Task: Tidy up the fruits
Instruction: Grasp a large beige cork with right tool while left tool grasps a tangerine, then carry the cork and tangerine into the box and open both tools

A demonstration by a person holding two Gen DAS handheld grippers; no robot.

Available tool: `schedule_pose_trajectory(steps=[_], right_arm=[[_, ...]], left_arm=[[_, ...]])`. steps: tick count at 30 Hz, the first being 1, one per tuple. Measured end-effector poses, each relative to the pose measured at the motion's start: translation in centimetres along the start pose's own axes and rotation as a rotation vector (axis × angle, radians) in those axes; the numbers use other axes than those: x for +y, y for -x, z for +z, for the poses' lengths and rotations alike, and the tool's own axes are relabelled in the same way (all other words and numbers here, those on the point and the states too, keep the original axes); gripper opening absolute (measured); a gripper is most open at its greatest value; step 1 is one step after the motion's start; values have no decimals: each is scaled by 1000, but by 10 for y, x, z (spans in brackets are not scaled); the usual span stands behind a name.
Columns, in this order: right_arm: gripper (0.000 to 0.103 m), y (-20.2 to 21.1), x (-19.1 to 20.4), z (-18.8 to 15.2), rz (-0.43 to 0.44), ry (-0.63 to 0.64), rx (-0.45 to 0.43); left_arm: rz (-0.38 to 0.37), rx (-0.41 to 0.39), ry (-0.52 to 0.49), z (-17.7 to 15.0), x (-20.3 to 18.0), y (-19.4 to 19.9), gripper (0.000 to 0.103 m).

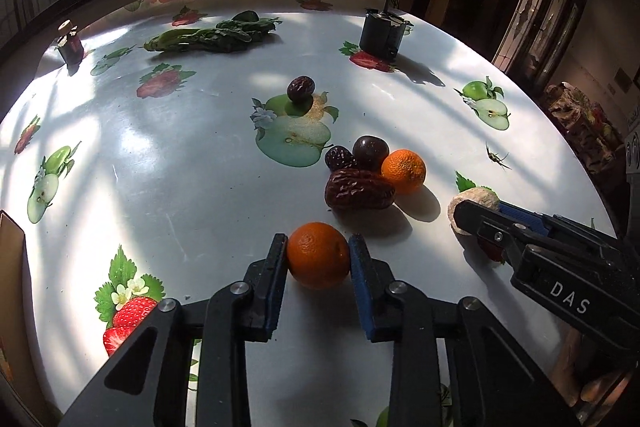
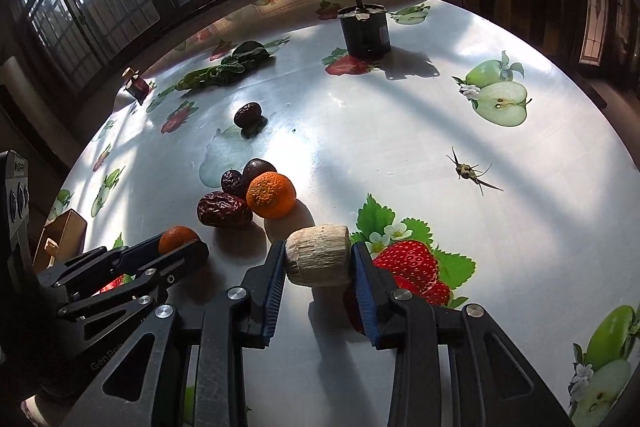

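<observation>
My left gripper (image 1: 318, 251) is shut on an orange tangerine (image 1: 318, 255), low over the table; it also shows in the right wrist view (image 2: 178, 239). My right gripper (image 2: 318, 261) is shut on a beige peeled coconut-like fruit (image 2: 318, 261), seen at right in the left wrist view (image 1: 476, 203). Just beyond lies a cluster: a second tangerine (image 1: 403, 171) (image 2: 271, 195), a large red date (image 1: 358, 189) (image 2: 224, 209), a small date (image 1: 339, 158) and a dark round fruit (image 1: 370, 151). A lone date (image 1: 301, 89) (image 2: 248, 114) lies farther back.
Round table with a fruit-print cloth (image 1: 180, 147). Leafy greens (image 1: 212, 37) lie at the back left, a black canister (image 1: 382, 31) at the back, a small dark jar (image 1: 70, 43) far left. A cardboard box (image 1: 12, 267) is at the left edge. An insect-like scrap (image 2: 468, 171) lies right.
</observation>
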State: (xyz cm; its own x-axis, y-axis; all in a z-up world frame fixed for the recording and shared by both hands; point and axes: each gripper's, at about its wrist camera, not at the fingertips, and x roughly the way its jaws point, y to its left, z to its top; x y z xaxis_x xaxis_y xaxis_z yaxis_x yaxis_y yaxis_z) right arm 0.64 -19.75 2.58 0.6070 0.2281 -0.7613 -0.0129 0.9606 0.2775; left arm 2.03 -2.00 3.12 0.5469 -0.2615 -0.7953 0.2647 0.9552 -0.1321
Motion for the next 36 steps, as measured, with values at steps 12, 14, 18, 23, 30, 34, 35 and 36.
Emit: schedule_pose_trajectory(steps=[12, 14, 18, 23, 30, 34, 35, 36], right_arm=[[35, 7, 11, -3, 63, 14, -50], [35, 5, 17, -6, 56, 24, -43], [35, 8, 39, -15, 77, 47, -19], [35, 28, 106, -35, 193, 147, -4], [36, 41, 237, -76, 359, 400, 46], [36, 34, 298, -97, 426, 493, 92], [36, 32, 309, -99, 429, 510, 92], [36, 29, 321, -100, 431, 530, 90]], left_arm=[[-43, -134, 316, -73, 111, 130, 30], [3, -157, 392, -90, 143, 149, 30], [138, -180, 485, -118, 197, 181, 30], [272, -181, 548, -149, 242, 203, 30], [336, -165, 612, -175, 276, 208, 30], [337, -170, 595, -166, 283, 208, 30], [336, -168, 589, -162, 285, 207, 30], [338, -164, 581, -157, 288, 206, 30]])
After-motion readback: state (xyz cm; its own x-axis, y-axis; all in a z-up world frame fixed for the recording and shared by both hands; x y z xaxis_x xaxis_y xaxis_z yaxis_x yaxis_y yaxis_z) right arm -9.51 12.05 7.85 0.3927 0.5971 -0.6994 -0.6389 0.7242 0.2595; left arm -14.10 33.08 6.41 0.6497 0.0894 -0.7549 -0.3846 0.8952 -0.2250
